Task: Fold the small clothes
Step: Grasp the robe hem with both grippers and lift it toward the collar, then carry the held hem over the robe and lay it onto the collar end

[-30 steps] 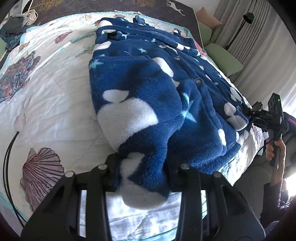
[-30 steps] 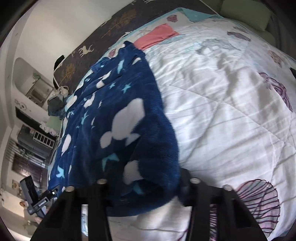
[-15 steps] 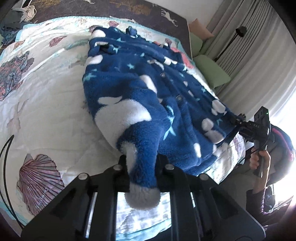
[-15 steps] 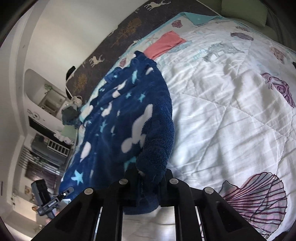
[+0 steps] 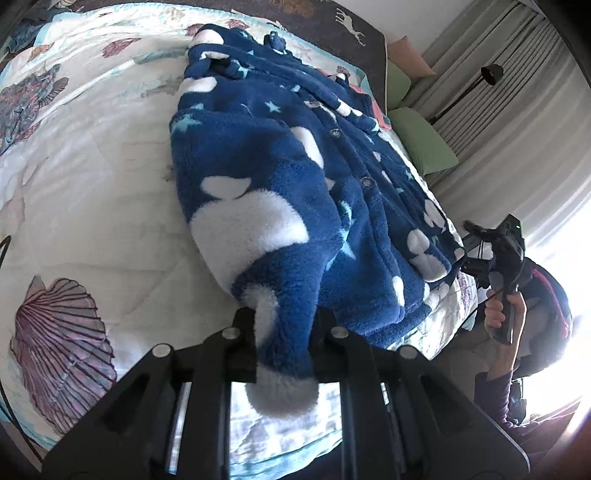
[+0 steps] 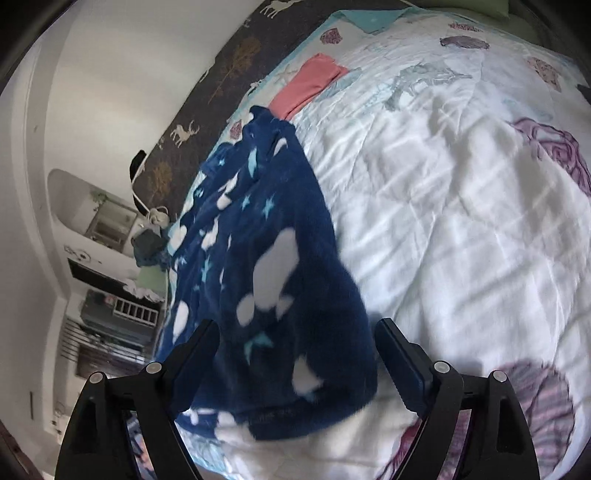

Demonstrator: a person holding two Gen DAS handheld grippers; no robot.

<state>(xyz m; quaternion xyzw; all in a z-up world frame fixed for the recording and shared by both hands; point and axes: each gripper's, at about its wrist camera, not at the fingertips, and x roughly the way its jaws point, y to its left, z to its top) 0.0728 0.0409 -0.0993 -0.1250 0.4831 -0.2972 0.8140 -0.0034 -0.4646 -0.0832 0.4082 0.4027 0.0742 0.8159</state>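
Observation:
A blue fleece garment (image 5: 288, 173) with white clouds, pale stars and a row of buttons lies spread across the white shell-print quilt (image 5: 92, 192). My left gripper (image 5: 284, 325) is shut on its near corner, and the white-tipped fleece bunches out below the pads. In the right wrist view the garment's (image 6: 266, 266) other near edge lies between the fingers of my right gripper (image 6: 295, 328). Those jaws are opening wide and the pads stand clear of the fleece. A hand (image 5: 502, 314) holds the right gripper's handle at the bed's edge.
A pink cloth (image 6: 310, 85) lies on the quilt (image 6: 461, 221) beyond the garment's far end. Green pillows (image 5: 424, 144), a floor lamp (image 5: 487, 74) and curtains stand past the bed's right side. A dark deer-print headboard (image 5: 351, 22) runs along the far edge.
The left jaws closed on the garment's corner and stayed there. The right jaws pinched the other edge half a second ago and have since spread wide, letting the fleece go.

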